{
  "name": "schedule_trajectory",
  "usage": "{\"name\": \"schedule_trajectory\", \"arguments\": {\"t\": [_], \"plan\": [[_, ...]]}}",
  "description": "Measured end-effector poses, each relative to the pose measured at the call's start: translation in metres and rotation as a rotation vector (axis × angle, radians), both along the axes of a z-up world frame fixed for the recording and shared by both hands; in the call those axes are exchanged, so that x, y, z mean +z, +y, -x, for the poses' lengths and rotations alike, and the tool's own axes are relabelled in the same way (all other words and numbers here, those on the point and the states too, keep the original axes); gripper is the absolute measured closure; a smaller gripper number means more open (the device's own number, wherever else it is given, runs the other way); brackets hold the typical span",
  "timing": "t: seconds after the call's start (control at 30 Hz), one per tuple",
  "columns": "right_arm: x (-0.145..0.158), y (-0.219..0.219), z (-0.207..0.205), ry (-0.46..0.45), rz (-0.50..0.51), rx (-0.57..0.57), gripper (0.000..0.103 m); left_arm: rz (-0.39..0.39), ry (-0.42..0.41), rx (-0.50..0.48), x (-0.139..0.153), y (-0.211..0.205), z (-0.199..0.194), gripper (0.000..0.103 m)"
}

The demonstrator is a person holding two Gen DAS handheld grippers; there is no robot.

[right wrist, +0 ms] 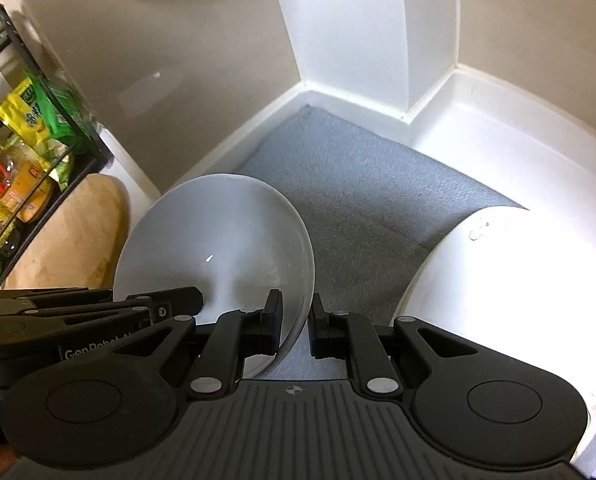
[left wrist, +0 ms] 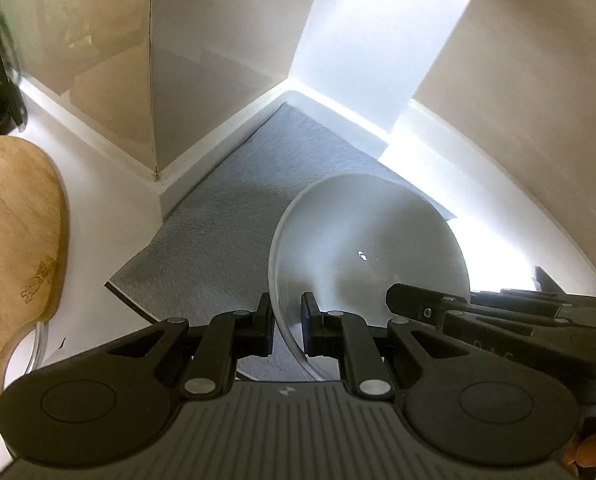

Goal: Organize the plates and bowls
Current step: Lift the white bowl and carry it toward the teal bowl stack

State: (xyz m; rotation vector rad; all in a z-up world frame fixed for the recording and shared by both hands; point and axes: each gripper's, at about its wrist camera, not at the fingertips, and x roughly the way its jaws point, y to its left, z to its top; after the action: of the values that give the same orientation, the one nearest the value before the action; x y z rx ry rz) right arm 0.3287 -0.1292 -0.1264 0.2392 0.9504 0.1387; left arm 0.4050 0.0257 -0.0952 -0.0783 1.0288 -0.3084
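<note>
Gripping opposite sides of a white bowl (left wrist: 362, 248), two hand-held grippers carry it tilted above a grey mat (left wrist: 233, 208) in a kitchen corner. The left gripper (left wrist: 287, 326) has its jaws closed on the bowl's left rim, one pad inside the wall and one outside, while the right gripper (right wrist: 295, 330) pinches the opposite rim the same way. Each tool shows at the edge of the other's view, reaching in toward the bowl. The bowl appears clear of the mat, its mouth turned toward the cameras. Just beside it on the right, a white plate (right wrist: 510, 280) lies partly on the mat in bright light. To the left, a wooden cutting board (left wrist: 17, 248) rests on the white counter (left wrist: 93, 184), and beyond it a black wire rack (right wrist: 37, 92) holds colourful food packets (right wrist: 21, 128). Beige walls and a white column (right wrist: 350, 28) close the corner behind.
</note>
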Motion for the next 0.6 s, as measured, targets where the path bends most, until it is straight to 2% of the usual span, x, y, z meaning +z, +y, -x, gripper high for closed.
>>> {"name": "schedule_trajectory", "arguments": {"t": [0.3, 0.6], "plan": [[0.027, -0.003, 0.05, -0.064, 0.014, -0.039, 0.089, 0.01, -0.047, -0.062, 0.025, -0.005, 0.037, 0.089], [0.039, -0.006, 0.093, -0.094, 0.021, -0.076, 0.089, 0.006, -0.072, -0.139, 0.038, -0.011, 0.076, 0.088]]}}
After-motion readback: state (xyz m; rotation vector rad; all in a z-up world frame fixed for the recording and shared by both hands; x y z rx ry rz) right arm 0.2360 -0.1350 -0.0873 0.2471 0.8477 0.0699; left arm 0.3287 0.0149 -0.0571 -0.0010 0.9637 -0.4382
